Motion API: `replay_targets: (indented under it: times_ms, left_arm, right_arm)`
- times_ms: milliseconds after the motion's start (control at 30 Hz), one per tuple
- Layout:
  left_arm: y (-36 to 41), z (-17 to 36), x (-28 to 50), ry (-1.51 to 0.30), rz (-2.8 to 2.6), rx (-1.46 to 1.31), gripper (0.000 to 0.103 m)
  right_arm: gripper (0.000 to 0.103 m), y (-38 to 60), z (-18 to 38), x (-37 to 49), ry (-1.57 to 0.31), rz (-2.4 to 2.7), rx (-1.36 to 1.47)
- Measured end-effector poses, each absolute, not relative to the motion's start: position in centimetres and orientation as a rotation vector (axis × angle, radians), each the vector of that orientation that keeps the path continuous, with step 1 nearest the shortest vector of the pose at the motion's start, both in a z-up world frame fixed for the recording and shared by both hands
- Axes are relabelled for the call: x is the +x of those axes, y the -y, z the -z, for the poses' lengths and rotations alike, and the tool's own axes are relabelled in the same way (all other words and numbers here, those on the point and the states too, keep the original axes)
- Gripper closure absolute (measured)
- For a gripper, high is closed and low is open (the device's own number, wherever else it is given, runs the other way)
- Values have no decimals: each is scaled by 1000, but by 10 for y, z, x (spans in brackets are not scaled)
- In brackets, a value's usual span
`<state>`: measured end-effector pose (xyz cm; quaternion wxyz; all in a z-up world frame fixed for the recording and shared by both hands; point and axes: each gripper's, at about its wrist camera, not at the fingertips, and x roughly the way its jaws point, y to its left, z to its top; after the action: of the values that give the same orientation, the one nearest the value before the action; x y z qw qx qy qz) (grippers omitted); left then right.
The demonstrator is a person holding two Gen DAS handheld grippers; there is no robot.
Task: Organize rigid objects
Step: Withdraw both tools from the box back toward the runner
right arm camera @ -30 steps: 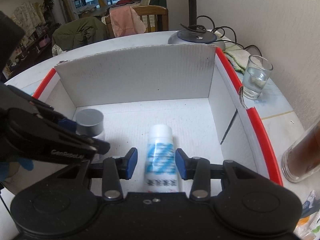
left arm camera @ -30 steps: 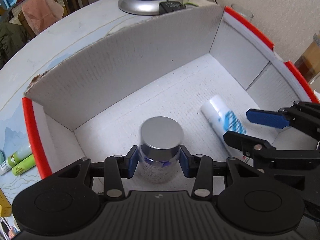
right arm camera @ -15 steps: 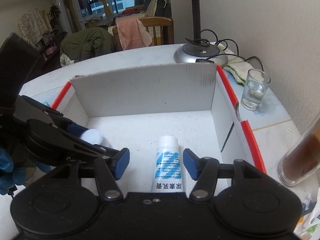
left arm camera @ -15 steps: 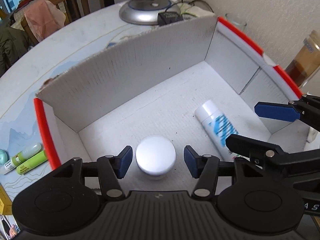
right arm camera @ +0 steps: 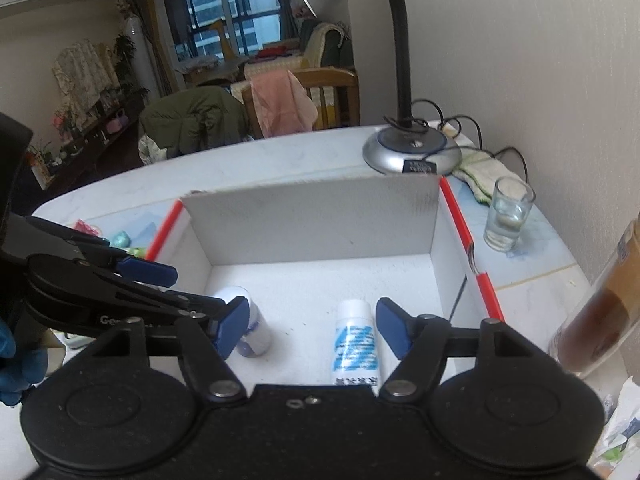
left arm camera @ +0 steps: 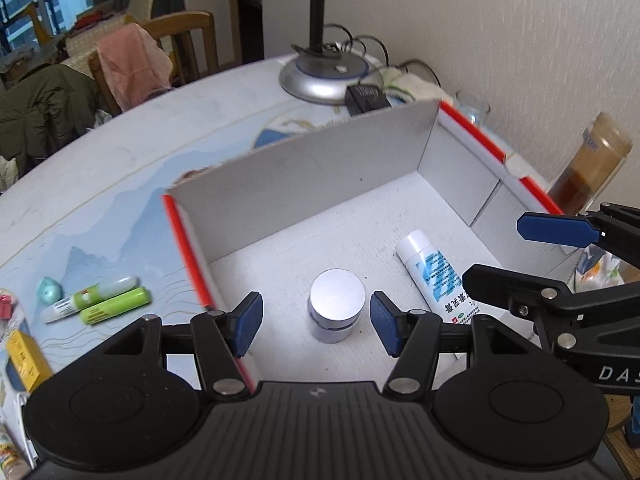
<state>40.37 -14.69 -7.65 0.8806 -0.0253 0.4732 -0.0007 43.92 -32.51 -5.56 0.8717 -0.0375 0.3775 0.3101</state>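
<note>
A small jar with a silver lid point(left arm camera: 337, 307) stands upright on the floor of a white cardboard box with red edges point(left arm camera: 304, 176). A white tube with blue print point(left arm camera: 436, 276) lies to its right in the box. My left gripper point(left arm camera: 316, 322) is open and empty, raised above the jar. My right gripper point(right arm camera: 312, 330) is open and empty, raised above the tube point(right arm camera: 355, 344); the jar point(right arm camera: 250, 330) shows to its left, partly behind the left gripper. The box's far wall point(right arm camera: 312, 216) stands upright.
Two green tubes point(left arm camera: 100, 300), a yellow box point(left arm camera: 24, 356) and small items lie on the table left of the box. A lamp base point(right arm camera: 412, 150), a glass of water point(right arm camera: 506, 216) and a brown jar point(right arm camera: 600, 312) stand beyond and right of the box.
Both grippers opened, let go of the jar and the tube inside the box, and rose up and back away from them.
</note>
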Motion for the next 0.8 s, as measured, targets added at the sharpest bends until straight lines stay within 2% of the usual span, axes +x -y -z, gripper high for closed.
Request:
replay_targets:
  times_ms: [267, 367, 600, 700, 800]
  left_arm:
    - [137, 52, 366, -908, -17, -71, 44]
    - [130, 43, 352, -877, -21, -86, 37]
    - [110, 24, 319, -816, -19, -107, 36]
    - [100, 19, 303, -798, -12, -108, 30]
    - [89, 16, 286, -785, -1, -112, 30]
  right_arm:
    - [26, 321, 39, 421, -753, -679, -60]
    - [20, 317, 32, 411, -732, -680, -57]
    - [13, 305, 20, 381, -696, -667, -29]
    - [8, 298, 15, 368, -689, -664, -15]
    - [5, 290, 13, 354, -687, -654, -7]
